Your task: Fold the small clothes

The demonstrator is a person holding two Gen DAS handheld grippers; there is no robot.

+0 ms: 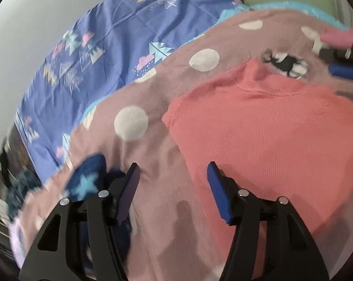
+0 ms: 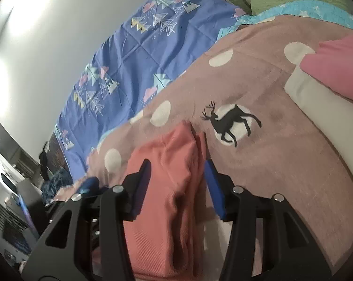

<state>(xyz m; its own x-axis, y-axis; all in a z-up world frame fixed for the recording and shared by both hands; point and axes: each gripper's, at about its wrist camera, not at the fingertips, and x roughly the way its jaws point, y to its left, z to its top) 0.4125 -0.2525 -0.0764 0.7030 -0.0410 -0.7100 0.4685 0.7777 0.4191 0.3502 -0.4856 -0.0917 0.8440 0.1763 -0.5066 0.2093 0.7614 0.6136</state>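
Coral ribbed knit, a small folded garment [image 1: 265, 135], lies on a dusty-pink blanket [image 1: 153, 107] with white dots, which covers the bed. Along the blanket's left edge runs a blue sheet [image 1: 101, 46] printed with trees and clouds, and near the blanket's lower left corner sits a dark blue cloth with a pale star [image 1: 85, 182].

The left gripper [image 1: 172, 180] hovers over the garment's left edge with its fingers wide apart; the left pad is over bare blanket, the right pad over coral knit, and nothing is pinched between them.

In the right wrist view the garment [image 2: 167, 187] bunches in folds between the fingers of the right gripper [image 2: 177, 175], which stand apart without pressing it. To its right, a black deer on a white disc [image 2: 232, 121] is printed on the blanket, and a pink pillow [image 2: 340, 68] rests at the far right edge.
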